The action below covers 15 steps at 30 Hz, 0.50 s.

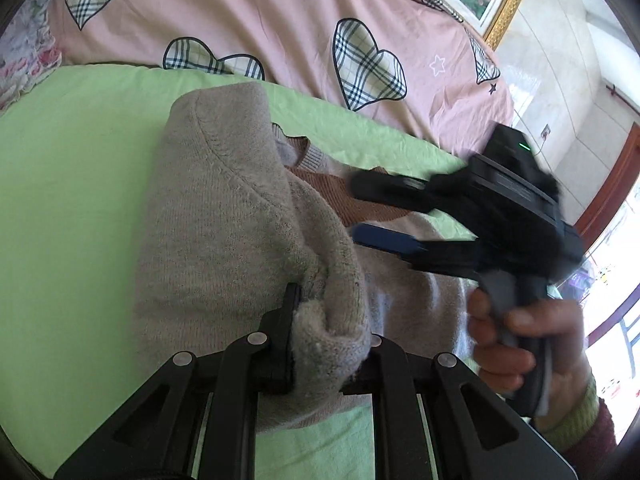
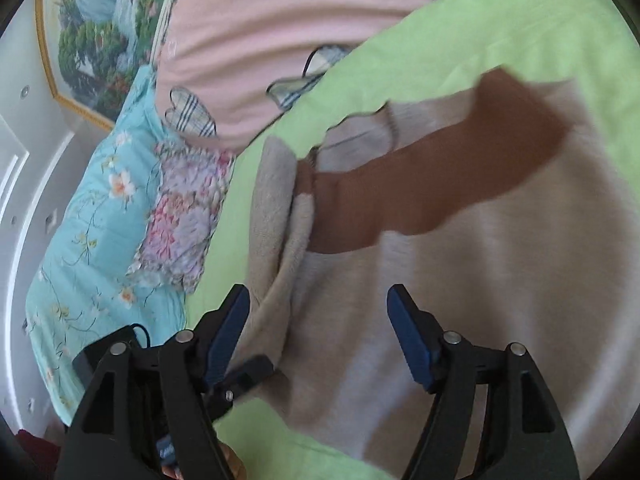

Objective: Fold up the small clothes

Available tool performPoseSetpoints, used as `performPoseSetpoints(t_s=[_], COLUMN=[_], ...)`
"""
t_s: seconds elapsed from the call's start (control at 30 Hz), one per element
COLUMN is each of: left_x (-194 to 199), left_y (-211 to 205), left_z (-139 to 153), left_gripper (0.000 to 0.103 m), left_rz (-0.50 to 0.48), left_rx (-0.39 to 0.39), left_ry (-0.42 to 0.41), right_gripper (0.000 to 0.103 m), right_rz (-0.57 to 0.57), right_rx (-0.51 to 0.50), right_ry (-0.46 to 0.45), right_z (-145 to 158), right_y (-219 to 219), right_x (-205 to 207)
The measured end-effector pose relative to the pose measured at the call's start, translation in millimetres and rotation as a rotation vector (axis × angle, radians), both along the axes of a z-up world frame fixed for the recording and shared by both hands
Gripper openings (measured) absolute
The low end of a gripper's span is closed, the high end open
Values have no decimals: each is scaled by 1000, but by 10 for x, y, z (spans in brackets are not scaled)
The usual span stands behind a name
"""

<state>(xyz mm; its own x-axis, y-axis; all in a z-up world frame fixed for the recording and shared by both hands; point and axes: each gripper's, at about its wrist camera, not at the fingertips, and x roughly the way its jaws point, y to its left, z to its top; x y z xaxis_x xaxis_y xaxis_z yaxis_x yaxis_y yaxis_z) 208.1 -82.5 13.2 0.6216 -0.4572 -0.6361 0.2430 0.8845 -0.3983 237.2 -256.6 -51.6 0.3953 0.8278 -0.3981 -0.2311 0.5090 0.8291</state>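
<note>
1. Left wrist view: the left gripper (image 1: 328,332) is clamped on a bunched fold of a beige knit sweater (image 1: 224,216), its dark fingers pressed against either side of the fuzzy cloth.
2. That sweater lies on a green sheet (image 1: 72,168), with one side lifted and folded over the body so the thick, soft knit makes a rounded hump.
3. A brown band (image 1: 352,200) crosses the chest just below the ribbed collar, and the rest of the fabric is pale grey-beige.
4. Beyond the fold, the right gripper (image 1: 356,210) hangs over the sweater with its fingers spread and nothing between them; a bare hand (image 1: 516,336) grasps its handle.
5. Right wrist view: the right gripper (image 2: 318,332) stands wide apart above the sweater (image 2: 460,280), blue pads facing each other, holding no cloth.
6. Here the brown band (image 2: 432,184) runs diagonally, and the folded-over edge (image 2: 276,208) shows as a doubled beige layer along the sweater's left side.
7. A pink quilt with plaid hearts (image 1: 280,20) lies behind the green sheet (image 2: 520,20), and a floral pillow (image 2: 100,208) sits beside it.
</note>
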Motion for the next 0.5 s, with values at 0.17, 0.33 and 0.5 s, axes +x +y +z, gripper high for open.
performPoseSetpoints(t_s=[0.17, 0.33, 0.5], left_x=[-2, 48, 119], left_y=[-42, -158, -638], left_z=[36, 167, 315], left_gripper=[13, 13, 13], left_rz=[-13, -47, -162], left_rx=[37, 15, -55], left_ry=[4, -1, -12], right_gripper=[68, 17, 16], right_rz=[119, 105, 33], right_rx=[75, 1, -61], right_ry=[-16, -51, -155], right_z=[-3, 116, 370], right_y=[632, 647, 40], right_x=[471, 537, 307])
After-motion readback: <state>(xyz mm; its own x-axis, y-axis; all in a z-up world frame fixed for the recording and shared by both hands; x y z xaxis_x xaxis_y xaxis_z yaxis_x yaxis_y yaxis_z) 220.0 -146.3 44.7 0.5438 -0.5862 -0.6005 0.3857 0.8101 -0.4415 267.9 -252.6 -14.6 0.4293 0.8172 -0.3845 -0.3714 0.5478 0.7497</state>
